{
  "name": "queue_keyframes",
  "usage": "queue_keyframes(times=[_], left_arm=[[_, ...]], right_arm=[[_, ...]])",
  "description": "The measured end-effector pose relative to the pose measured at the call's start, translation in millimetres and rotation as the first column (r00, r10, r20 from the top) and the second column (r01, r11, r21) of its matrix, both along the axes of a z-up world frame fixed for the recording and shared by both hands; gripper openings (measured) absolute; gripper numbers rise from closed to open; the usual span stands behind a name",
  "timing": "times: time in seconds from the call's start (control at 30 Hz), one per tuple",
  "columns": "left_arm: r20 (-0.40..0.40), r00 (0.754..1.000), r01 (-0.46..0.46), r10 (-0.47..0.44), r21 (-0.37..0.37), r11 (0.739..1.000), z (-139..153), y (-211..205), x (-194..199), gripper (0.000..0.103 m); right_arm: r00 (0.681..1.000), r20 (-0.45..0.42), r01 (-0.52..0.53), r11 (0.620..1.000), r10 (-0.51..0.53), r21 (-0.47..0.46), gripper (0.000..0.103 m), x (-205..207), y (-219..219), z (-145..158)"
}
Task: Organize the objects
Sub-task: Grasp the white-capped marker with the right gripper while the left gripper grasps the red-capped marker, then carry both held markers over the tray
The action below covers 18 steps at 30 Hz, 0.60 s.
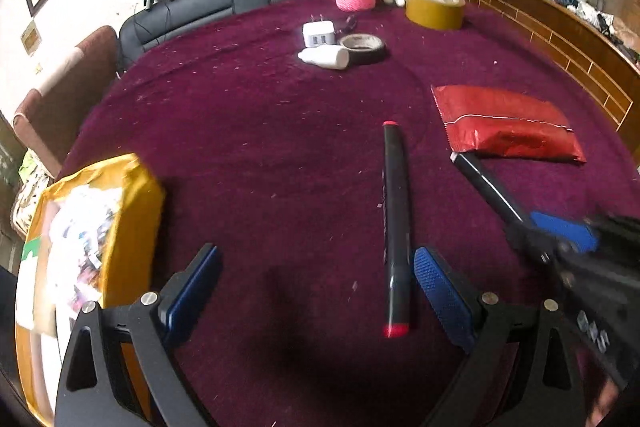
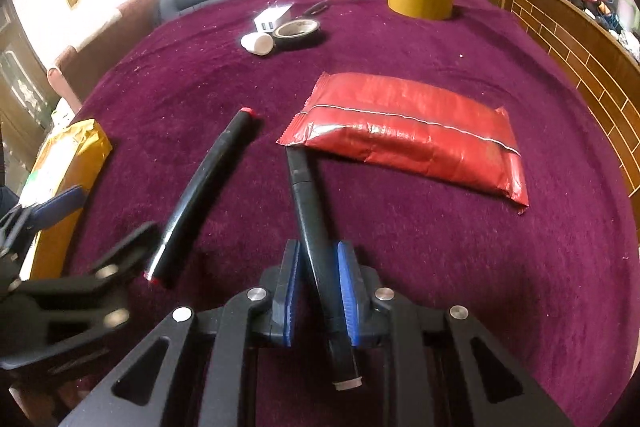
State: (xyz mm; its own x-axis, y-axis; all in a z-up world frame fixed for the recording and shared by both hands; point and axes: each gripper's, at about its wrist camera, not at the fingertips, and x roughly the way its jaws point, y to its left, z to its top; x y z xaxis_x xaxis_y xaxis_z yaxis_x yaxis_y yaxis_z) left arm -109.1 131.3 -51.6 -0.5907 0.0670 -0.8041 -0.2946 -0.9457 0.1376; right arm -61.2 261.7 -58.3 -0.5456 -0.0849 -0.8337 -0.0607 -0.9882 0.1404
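Your right claw (image 2: 318, 279) is clenched on the black marker (image 2: 312, 223), its tip reaching ahead to the red packet (image 2: 412, 139). Your left claw (image 1: 316, 283) is spread wide, the red-capped marker (image 1: 396, 227) lying just inside its right finger, apparently lined up for gathering.

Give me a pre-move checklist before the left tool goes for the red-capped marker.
1. Left tool open: ok, its jaws stand wide apart.
2. Red-capped marker lying free on the purple cloth: ok, nothing rests on it.
3. Marker between the left fingers: not ok, it lies close against the right-side pad, off centre.
4. Right tool grip on the black pen: ok, both pads press its barrel.
5. Pen tip apart from the red packet: cannot tell, the tip sits right at the packet's edge.
6. Yellow bag out of the left tool's way: ok, it lies off to the left.
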Motion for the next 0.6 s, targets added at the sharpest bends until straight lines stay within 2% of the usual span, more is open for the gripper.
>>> queue_keyframes(times=[0.13,0.17,0.2,0.23,0.27,0.3,0.33,0.37,0.53,0.6], left_arm=[[0.024,1.0,0.006,-0.006,-0.018,1.0,-13.9,13.7,-13.7,0.093],[0.011,1.0,0.007,-0.007,-0.001,1.0,-13.5,13.9,-13.6,0.091],[0.013,1.0,0.013,-0.013,0.016,1.0,-13.7,14.0,-14.4,0.082],[0.024,0.999,0.026,-0.027,0.05,0.998,-13.0,13.0,-14.7,0.061],[0.057,0.996,0.054,-0.061,0.115,0.992,-11.5,12.0,-14.3,0.051],[0.054,0.996,0.058,-0.064,0.108,0.992,-9.9,13.2,-12.4,0.03],[0.049,0.996,0.067,-0.072,0.097,0.993,-8.7,14.6,-10.0,0.015],[0.051,0.996,0.069,-0.074,0.092,0.993,-8.2,14.6,-7.9,0.014],[0.084,0.995,0.046,-0.061,0.166,0.985,-5.4,-3.0,0.4,0.014],[0.086,0.995,0.032,-0.049,0.193,0.981,-3.3,-14.2,5.7,0.014]], right_arm=[[1.0,-0.005,0.004,1.0,-0.004,-0.001,0.021,-0.2,0.2,-0.2],[1.0,-0.006,0.003,1.0,-0.003,-0.002,0.021,-0.5,0.6,-0.4],[1.0,-0.006,0.003,1.0,-0.003,-0.003,0.021,-0.9,0.9,-0.4],[1.0,-0.005,0.005,1.0,-0.005,-0.009,0.021,-1.6,1.5,-0.3],[1.0,-0.004,0.008,1.0,-0.008,-0.014,0.021,-1.1,1.5,-0.6],[1.0,-0.003,0.007,1.0,-0.007,-0.017,0.021,-2.1,1.6,-0.5],[1.0,-0.002,0.006,1.0,-0.006,-0.018,0.021,-3.8,1.4,-0.5],[1.0,-0.002,0.008,1.0,-0.008,-0.018,0.021,-5.0,1.2,-0.4],[1.0,-0.019,-0.01,0.999,0.011,0.031,0.024,-14.6,-9.4,-1.3],[0.999,-0.023,-0.023,0.998,0.025,0.061,0.022,-15.8,-13.7,-1.5]])
